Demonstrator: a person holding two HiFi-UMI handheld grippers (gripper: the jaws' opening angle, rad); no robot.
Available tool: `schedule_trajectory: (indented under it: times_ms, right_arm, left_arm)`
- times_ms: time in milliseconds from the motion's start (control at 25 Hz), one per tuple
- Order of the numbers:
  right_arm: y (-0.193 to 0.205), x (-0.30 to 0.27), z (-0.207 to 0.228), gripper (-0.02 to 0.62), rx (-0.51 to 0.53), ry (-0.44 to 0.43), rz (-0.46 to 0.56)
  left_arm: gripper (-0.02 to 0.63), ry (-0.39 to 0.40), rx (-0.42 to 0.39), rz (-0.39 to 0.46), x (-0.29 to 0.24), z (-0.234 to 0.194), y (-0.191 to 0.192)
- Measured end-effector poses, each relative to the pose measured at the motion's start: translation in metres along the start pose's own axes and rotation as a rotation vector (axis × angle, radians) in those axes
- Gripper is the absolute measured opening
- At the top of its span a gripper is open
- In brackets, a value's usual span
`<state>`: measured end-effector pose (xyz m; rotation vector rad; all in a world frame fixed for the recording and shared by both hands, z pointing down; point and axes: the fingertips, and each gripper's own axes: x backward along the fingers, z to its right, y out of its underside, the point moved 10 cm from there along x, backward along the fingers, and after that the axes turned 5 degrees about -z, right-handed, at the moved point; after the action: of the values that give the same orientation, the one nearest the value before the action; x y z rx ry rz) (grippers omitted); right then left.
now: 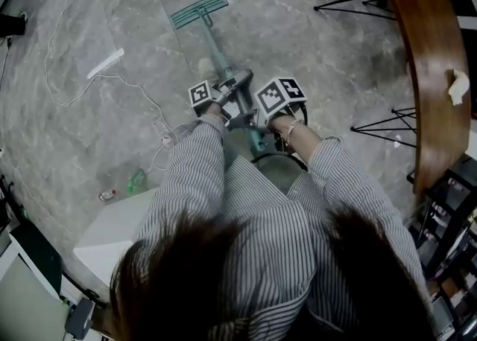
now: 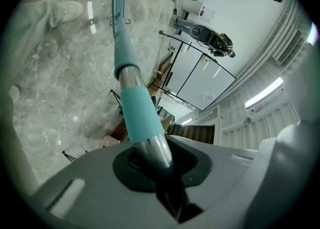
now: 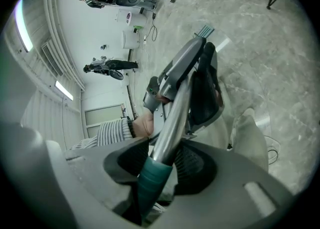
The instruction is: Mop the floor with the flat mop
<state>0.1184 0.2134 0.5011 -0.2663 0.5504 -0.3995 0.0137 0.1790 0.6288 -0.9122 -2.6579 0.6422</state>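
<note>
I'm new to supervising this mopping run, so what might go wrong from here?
The white cable on the grey marble floor lies left of the teal flat mop head; a sideways sweep may snag it. The left tongs grip bare shiny metal on the teal-sleeved mop pole, which might twist or slip.

The flat mop (image 1: 199,10) is teal with a silver pole, the floor (image 1: 313,64) grey marbled, the person's shirt (image 1: 253,213) grey-and-white striped.
</note>
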Motion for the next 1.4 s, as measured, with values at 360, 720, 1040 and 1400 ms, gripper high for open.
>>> schedule_trajectory:
  times_ms: [360, 720, 1040, 1400]
  right_arm:
    - [0.085, 0.008, 0.022, 0.149, -0.056, -0.013, -0.005]
    - [0.134, 0.013, 0.028, 0.149, -0.090, -0.017, -0.032]
    - [0.154, 0.010, 0.033, 0.149, -0.100, -0.007, -0.049]
    - [0.153, 0.007, 0.025, 0.149, -0.077, -0.021, -0.040]
  left_arm:
    - [0.055, 0.002, 0.048, 0.019, 0.016, -0.033, 0.084]
    - [0.040, 0.017, 0.083, 0.007, 0.022, -0.044, 0.136]
    - [0.035, 0.028, 0.086, 0.013, 0.031, -0.053, 0.156]
    - [0.035, 0.001, 0.089, -0.012, 0.034, -0.046, 0.153]
